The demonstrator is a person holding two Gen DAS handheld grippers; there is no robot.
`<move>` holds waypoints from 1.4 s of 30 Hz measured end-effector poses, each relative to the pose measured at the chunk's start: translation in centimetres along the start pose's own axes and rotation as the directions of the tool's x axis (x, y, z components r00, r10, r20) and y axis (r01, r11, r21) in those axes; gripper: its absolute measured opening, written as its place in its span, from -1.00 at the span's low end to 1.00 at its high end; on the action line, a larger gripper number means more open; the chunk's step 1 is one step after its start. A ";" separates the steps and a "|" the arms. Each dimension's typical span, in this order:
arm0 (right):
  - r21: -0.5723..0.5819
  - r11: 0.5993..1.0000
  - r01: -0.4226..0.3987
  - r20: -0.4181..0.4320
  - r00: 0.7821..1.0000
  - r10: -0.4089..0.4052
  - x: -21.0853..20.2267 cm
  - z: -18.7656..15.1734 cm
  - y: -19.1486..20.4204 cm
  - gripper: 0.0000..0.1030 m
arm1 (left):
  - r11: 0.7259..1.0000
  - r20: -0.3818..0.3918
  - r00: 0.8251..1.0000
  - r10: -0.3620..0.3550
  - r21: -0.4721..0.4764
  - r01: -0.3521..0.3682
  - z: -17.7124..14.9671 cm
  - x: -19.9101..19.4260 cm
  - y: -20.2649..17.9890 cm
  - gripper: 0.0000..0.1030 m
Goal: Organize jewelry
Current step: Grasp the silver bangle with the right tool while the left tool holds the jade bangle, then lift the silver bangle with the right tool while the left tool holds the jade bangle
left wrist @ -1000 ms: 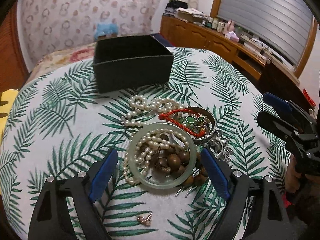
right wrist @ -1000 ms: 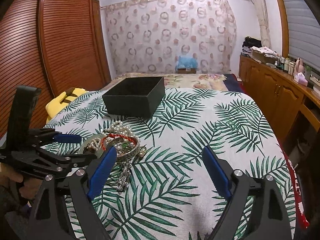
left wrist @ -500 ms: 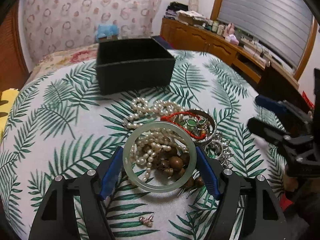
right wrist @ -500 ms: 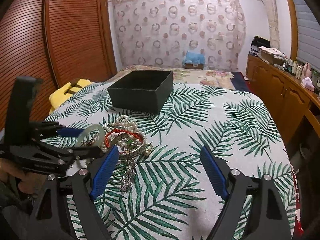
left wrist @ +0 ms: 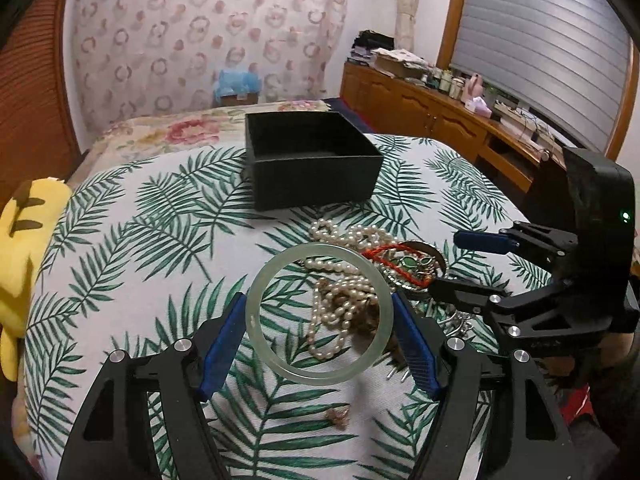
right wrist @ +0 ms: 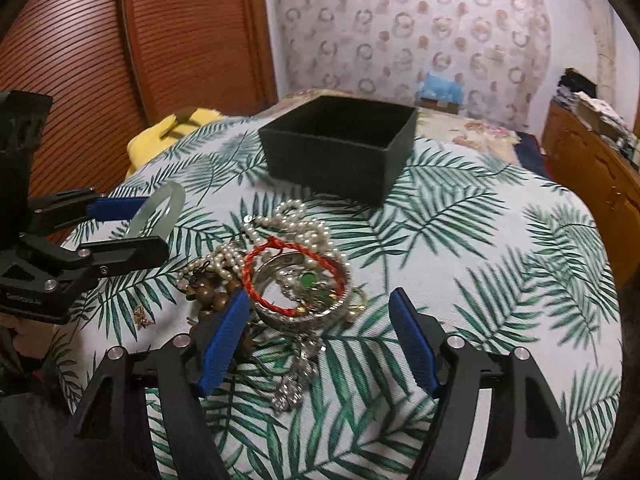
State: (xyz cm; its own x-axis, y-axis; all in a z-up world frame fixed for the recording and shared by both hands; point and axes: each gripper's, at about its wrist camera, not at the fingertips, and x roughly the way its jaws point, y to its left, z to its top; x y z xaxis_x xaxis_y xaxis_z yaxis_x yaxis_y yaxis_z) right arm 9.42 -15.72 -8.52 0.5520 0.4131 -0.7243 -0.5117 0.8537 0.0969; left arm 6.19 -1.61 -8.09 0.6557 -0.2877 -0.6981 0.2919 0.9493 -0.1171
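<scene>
My left gripper (left wrist: pixel 320 334) is shut on a pale green jade bangle (left wrist: pixel 256 320) and holds it lifted above the jewelry pile; the bangle also shows in the right wrist view (right wrist: pixel 160 210). Beneath lie pearl strands (left wrist: pixel 340 312), brown beads and a silver bangle (right wrist: pixel 296 318) with a red cord bracelet (right wrist: pixel 256 258) and green stones. A black open box (left wrist: pixel 312 160) stands behind the pile and appears empty. My right gripper (right wrist: pixel 316 340) is open, hovering low at the silver bangle's near edge.
The round table (left wrist: pixel 140 240) has a palm-leaf cloth. A small earring (left wrist: pixel 338 418) lies near my left gripper. A yellow plush (left wrist: pixel 20 256) sits at the left edge. A wooden cabinet (left wrist: pixel 440 116) stands at the back right.
My left gripper closed on the jade bangle and lifted it off the pile. My right gripper moved in toward the silver bangle.
</scene>
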 end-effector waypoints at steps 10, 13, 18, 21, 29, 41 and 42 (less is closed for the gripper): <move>-0.039 0.999 -0.020 -0.045 0.999 0.018 1.8 0.3 0.8 0.36 | 1.000 -0.009 1.000 -0.008 -0.007 0.008 -0.5 0.6 0.1 0.34; -0.041 0.999 -0.021 -0.048 0.999 0.019 2.1 0.6 0.7 0.27 | 1.000 -0.011 1.000 -0.007 -0.007 0.007 -0.6 0.6 0.0 0.34; -0.045 0.999 -0.032 -0.054 0.998 0.029 2.4 0.9 0.4 0.26 | 1.000 -0.012 1.000 -0.006 -0.010 0.006 -0.8 0.7 0.2 0.34; -0.063 0.998 -0.025 -0.053 0.998 0.022 2.3 0.9 0.6 0.24 | 1.000 -0.013 1.000 -0.006 -0.009 0.006 -0.8 0.7 0.1 0.34; -0.057 0.997 -0.051 0.015 0.999 0.052 0.9 1.1 0.6 0.23 | 1.000 -0.012 1.000 -0.008 -0.008 0.008 -0.9 0.7 0.1 0.34; -0.030 0.997 -0.076 0.174 0.982 0.080 -2.9 2.9 0.2 0.23 | 1.000 0.000 1.000 0.000 -0.008 0.000 -0.6 0.6 0.1 0.34; -0.023 0.995 -0.097 0.178 0.979 0.100 -3.0 3.0 0.0 0.23 | 1.000 0.002 1.000 0.000 -0.007 0.000 -0.5 0.5 0.1 0.34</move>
State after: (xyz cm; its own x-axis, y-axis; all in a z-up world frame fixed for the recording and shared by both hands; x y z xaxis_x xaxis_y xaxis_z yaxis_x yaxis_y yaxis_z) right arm 9.73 -15.96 -4.31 0.6067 0.5459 -0.5778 -0.5778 0.8021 0.1511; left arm 6.24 -1.59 -8.83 0.6574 -0.2876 -0.6965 0.2866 0.9503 -0.1219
